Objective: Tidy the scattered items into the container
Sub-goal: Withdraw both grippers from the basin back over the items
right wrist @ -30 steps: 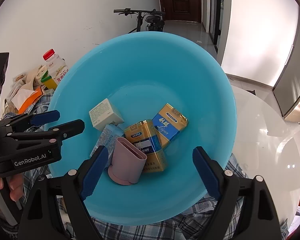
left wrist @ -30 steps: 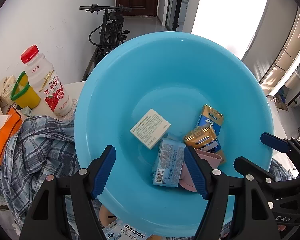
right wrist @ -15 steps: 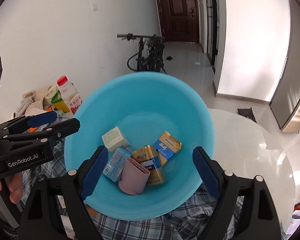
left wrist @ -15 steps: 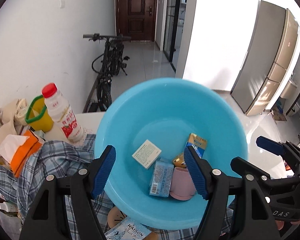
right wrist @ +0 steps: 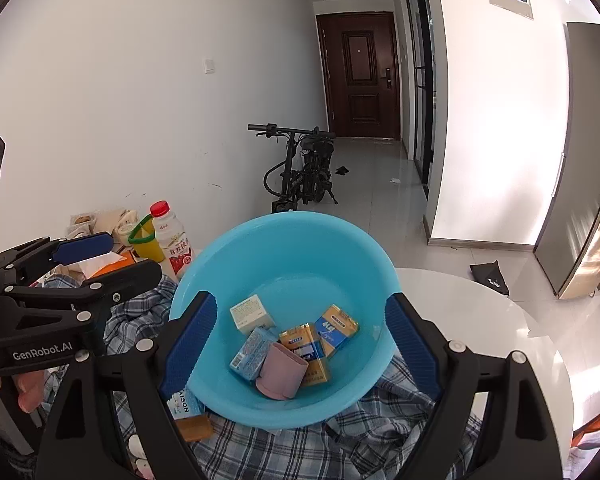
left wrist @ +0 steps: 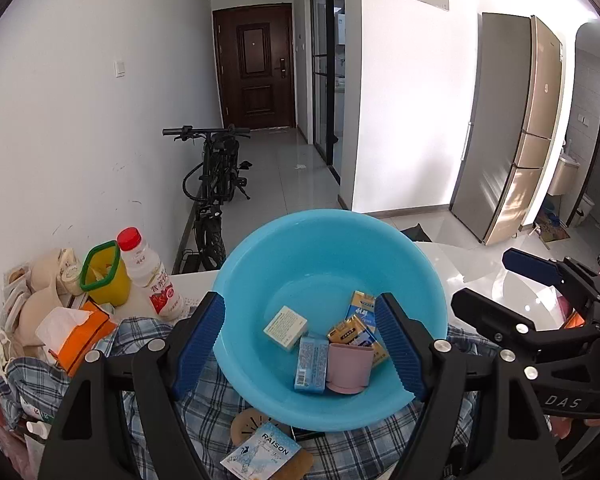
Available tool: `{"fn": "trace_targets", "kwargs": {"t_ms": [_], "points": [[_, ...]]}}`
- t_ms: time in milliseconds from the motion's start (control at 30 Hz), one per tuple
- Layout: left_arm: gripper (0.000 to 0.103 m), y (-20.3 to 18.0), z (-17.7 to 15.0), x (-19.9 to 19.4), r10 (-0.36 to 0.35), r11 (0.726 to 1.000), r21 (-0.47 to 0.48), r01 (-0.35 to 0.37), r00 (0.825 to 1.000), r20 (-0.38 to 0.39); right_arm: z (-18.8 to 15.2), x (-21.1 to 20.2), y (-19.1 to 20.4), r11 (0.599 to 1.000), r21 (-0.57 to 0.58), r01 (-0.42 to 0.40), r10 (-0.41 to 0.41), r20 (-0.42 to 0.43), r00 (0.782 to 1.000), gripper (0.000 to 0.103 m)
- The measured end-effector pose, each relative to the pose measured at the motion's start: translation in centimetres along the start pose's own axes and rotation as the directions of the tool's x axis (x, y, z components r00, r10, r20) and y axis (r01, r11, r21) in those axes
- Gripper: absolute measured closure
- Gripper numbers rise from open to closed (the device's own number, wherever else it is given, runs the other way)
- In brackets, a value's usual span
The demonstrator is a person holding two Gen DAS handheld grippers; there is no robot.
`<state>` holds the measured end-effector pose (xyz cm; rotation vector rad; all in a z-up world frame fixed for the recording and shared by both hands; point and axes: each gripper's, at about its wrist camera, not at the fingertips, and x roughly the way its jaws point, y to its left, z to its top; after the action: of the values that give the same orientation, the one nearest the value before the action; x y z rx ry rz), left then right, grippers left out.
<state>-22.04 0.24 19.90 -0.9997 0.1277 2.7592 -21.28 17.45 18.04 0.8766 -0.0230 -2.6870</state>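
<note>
Five small things already lie in the blue basin [left wrist: 328, 264], seen from the left wrist: a white box [left wrist: 286, 328], a pale blue packet [left wrist: 311, 363], a pink cup [left wrist: 349, 367] on its side, and two gold-and-blue packs [left wrist: 360, 306] leaning against each other. They sit heaped at the lowest part of the basin, as dropped things would settle. The left gripper [left wrist: 300, 344] hangs above the near rim, its jaws wide and just opened further, with nothing between them. The basin rests on a plaid cloth [left wrist: 236, 396], which probably keeps it from sliding. A RAISON card [left wrist: 262, 454] and a round cork coaster [left wrist: 249, 427] lie on the cloth just in front of the basin, and a red-capped bottle [left wrist: 150, 276] stands beyond the cloth beside an orange tissue pack [left wrist: 82, 336]; these look like what is left to gather.

From the right wrist, the right gripper [right wrist: 300, 344] is likewise spread wide and empty over the basin's near rim, pointing down into it. The left tool shows at the left edge, held by a hand [right wrist: 28, 394]. Both tools seem free for the next pick
</note>
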Motion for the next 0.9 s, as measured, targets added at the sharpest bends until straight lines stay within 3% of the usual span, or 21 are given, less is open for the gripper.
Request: {"fn": "trace_targets", "kwargs": {"t_ms": [233,433,633,767,900], "points": [[0.024,0.7,-4.4,-5.2,-0.041,0.999,-0.027,0.043,0.997,0.063,-4.5,-5.6,0.7,0.997,-0.071,0.008,-0.003,0.062,0.998,0.017],[0.024,0.9,-10.0,-10.4,-0.089,0.994,-0.059,0.097,0.989,0.12,-9.4,-8.9,0.6,0.999,0.003,-0.05,0.049,0.07,0.996,0.012],[0.024,1.6,-16.2,-13.0,-0.098,0.989,-0.107,0.106,0.992,0.077,-14.9,-10.8,0.5,0.992,0.084,-0.099,0.098,0.014,0.995,0.012],[0.024,1.3,-16.7,-12.8,-0.077,0.993,-0.088,0.081,0.996,0.047,-15.1,-11.0,1.2,0.999,0.035,-0.039,0.038,0.023,0.999,0.012],[0.023,1.0,-16.3,-12.3,-0.061,0.995,-0.079,0.064,0.997,0.047,-14.4,-10.9,1.3,0.998,0.029,-0.048,0.048,0.024,0.999,0.012]]}}
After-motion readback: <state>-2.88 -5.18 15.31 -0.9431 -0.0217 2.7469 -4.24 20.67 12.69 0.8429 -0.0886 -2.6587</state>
